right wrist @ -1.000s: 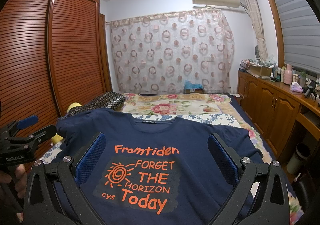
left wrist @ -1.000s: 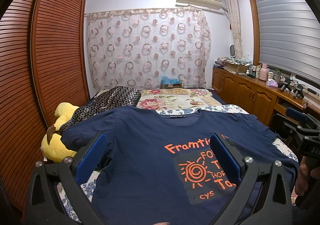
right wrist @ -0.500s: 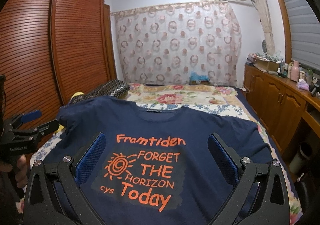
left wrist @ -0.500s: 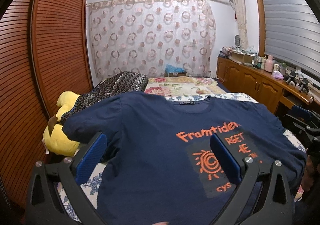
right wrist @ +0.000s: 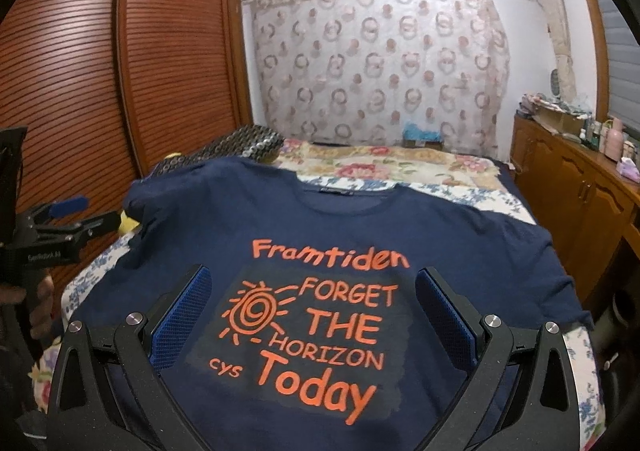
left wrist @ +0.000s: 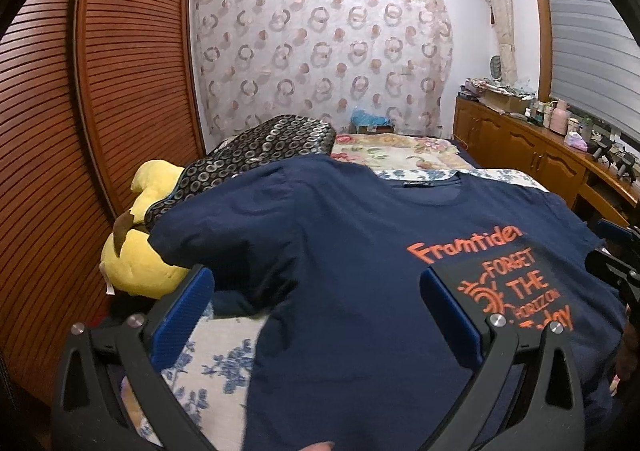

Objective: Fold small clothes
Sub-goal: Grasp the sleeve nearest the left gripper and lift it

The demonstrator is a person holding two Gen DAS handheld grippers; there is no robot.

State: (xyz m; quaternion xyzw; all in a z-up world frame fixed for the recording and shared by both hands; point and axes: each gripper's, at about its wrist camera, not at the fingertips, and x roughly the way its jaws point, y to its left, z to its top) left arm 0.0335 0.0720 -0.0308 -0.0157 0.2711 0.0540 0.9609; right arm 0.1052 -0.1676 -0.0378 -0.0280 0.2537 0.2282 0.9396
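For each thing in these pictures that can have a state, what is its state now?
T-shirt: spread flat on the bed, print side up, unfolded.
Left gripper: jaws open, over the shirt's left part, holding nothing.
Right gripper: jaws open, over the print, holding nothing.
Wardrobe doors: shut.
Curtain: drawn closed.
Cabinet doors: shut.

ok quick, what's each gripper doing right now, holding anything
left gripper: open, holding nothing, over the navy t-shirt.
right gripper: open, holding nothing, over the shirt's print.
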